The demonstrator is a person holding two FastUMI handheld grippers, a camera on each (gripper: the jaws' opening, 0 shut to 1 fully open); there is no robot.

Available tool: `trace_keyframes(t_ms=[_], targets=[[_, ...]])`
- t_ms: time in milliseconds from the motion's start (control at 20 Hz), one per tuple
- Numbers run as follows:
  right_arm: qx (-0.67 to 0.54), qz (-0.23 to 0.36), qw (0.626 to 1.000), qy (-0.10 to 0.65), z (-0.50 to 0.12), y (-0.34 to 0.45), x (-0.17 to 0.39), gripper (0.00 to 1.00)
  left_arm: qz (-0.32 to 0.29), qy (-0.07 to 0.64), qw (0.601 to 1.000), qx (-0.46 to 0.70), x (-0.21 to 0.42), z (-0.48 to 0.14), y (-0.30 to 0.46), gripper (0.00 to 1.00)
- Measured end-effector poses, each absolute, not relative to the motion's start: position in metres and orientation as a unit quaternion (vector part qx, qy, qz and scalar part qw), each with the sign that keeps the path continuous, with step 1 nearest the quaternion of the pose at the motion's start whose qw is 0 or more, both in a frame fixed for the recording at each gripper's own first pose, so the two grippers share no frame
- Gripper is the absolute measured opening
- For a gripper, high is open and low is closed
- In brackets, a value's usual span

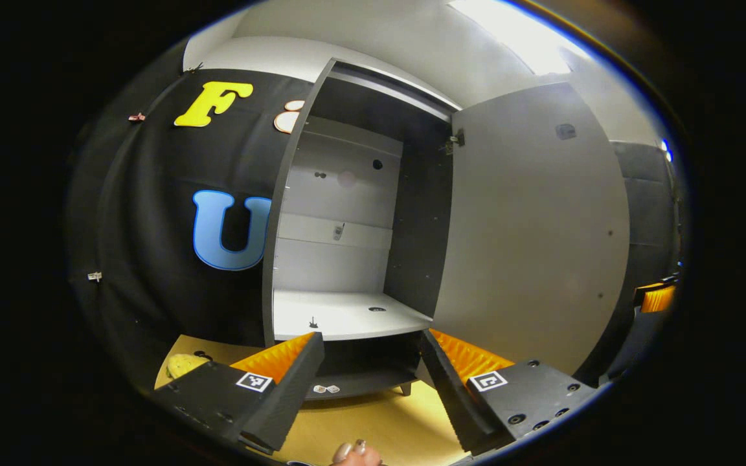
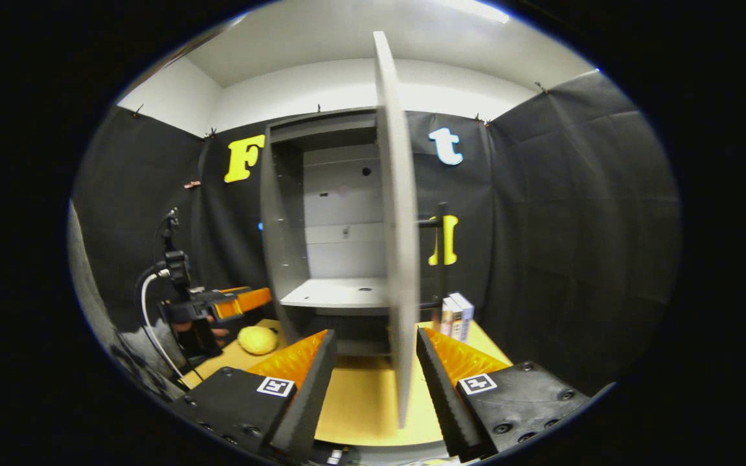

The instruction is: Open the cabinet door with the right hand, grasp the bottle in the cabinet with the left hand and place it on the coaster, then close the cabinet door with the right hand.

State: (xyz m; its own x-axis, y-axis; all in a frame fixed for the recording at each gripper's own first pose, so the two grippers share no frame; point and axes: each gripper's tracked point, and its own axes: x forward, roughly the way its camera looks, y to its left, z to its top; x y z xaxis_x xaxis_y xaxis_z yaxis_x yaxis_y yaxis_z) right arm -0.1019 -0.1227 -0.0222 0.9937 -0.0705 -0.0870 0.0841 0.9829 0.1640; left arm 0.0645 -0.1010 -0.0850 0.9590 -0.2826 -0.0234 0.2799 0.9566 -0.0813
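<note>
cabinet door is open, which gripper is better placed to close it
Right. The cabinet door stands edge-on between the right gripper's open fingers. The left gripper faces the shelf, with the door off to its side.

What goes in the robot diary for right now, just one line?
cabinet door: open | shelf: bare | left gripper: open | right gripper: open, astride door edge

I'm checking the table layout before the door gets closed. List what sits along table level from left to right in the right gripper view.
Left gripper held by a hand → yellow object on the table → open cabinet → cabinet door seen edge-on between the right gripper's fingers → small boxes.
</note>
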Motion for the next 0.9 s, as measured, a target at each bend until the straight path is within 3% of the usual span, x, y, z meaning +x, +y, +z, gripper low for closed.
trace_keyframes(t_ms=[50,150,250,300,350,400,550,600,650,700,750,850,900], targets=[[0.09,-0.042,0.995,0.027,-0.015,-0.138,-0.104,0.77,-0.132,0.014,0.991,-0.035,0.067,-0.081,-0.103,0.92],[0.111,-0.04,0.993,0.006,-0.004,-0.166,-0.102,0.71,-0.112,0.007,0.993,-0.025,0.07,-0.075,-0.109,0.95],[0.119,-0.027,0.993,0.0,-0.01,-0.187,-0.079,0.86,-0.097,0.003,0.995,-0.021,0.067,-0.073,-0.116,0.95],[0.128,-0.007,0.992,0.001,-0.014,-0.184,-0.062,0.81,-0.09,0.004,0.996,-0.02,0.064,-0.073,-0.12,0.95],[0.142,0.022,0.99,0.002,-0.014,-0.179,-0.054,0.9,-0.081,0.004,0.997,-0.016,0.06,-0.072,-0.122,0.95],[0.154,0.05,0.987,0.003,-0.012,-0.171,-0.046,0.72,-0.069,0.003,0.998,-0.009,0.059,-0.071,-0.122,0.95],[0.156,0.106,0.982,0.009,-0.017,-0.155,-0.022,0.81,-0.039,0.002,0.999,-0.017,0.046,-0.072,-0.123,0.95],[0.154,0.123,0.98,0.013,-0.019,-0.152,-0.02,0.9,-0.032,0.004,0.999,-0.025,0.04,-0.074,-0.123,0.92],[0.153,0.14,0.978,0.02,-0.022,-0.146,-0.018,0.9,-0.024,0.007,0.999,-0.03,0.035,-0.076,-0.122,0.95],[0.15,0.152,0.977,0.02,-0.023,-0.144,-0.013,0.72,-0.016,0.01,0.999,-0.031,0.029,-0.08,-0.12,0.95],[0.15,0.168,0.974,0.022,-0.024,-0.139,-0.012,0.8,-0.008,0.013,0.999,-0.03,0.023,-0.082,-0.117,0.95],[0.141,0.189,0.971,0.024,-0.023,-0.128,-0.009,0.76,0.002,0.018,0.999,-0.03,0.015,-0.087,-0.111,0.92],[0.131,0.195,0.972,0.025,-0.024,-0.117,-0.002,0.81,0.006,0.02,0.999,-0.032,0.011,-0.089,-0.107,0.95]])
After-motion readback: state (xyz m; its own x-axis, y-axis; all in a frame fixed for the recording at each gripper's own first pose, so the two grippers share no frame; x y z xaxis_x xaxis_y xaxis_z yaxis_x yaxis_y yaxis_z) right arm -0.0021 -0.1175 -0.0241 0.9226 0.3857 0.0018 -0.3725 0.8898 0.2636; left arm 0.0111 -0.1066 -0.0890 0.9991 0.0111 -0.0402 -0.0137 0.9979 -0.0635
